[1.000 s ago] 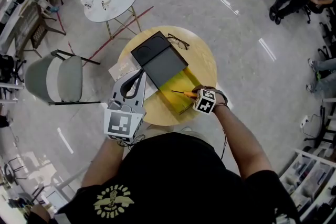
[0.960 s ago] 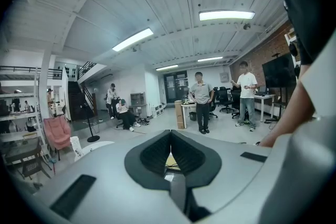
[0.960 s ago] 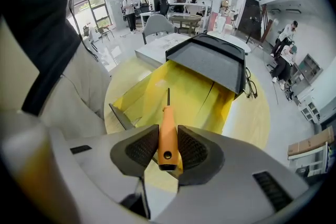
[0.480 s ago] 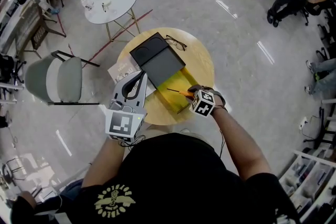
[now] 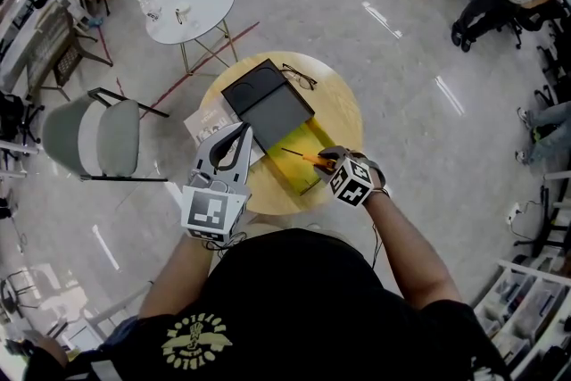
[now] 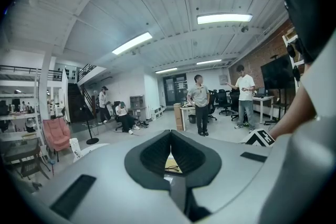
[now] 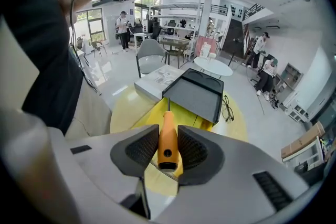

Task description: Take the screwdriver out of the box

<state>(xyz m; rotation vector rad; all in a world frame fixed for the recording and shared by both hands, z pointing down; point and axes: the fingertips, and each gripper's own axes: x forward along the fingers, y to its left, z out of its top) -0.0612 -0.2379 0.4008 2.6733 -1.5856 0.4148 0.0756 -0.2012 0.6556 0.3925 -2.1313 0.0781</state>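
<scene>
Well, the right gripper [image 5: 332, 158] is clamped on the orange handle of the screwdriver [image 5: 308, 158], just right of centre in the head view, with the shaft pointing over the yellow inside of the open box [image 5: 294, 178]. The grasp looks done; I'd say carrying it clear of the box remains. The left gripper [image 5: 236, 134], left of the box, is closed and empty.

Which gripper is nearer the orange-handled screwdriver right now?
Right. The right gripper is clamped on the orange-handled screwdriver over the yellow-lined box; the left gripper, shut and empty, is off the box's left side.
</scene>
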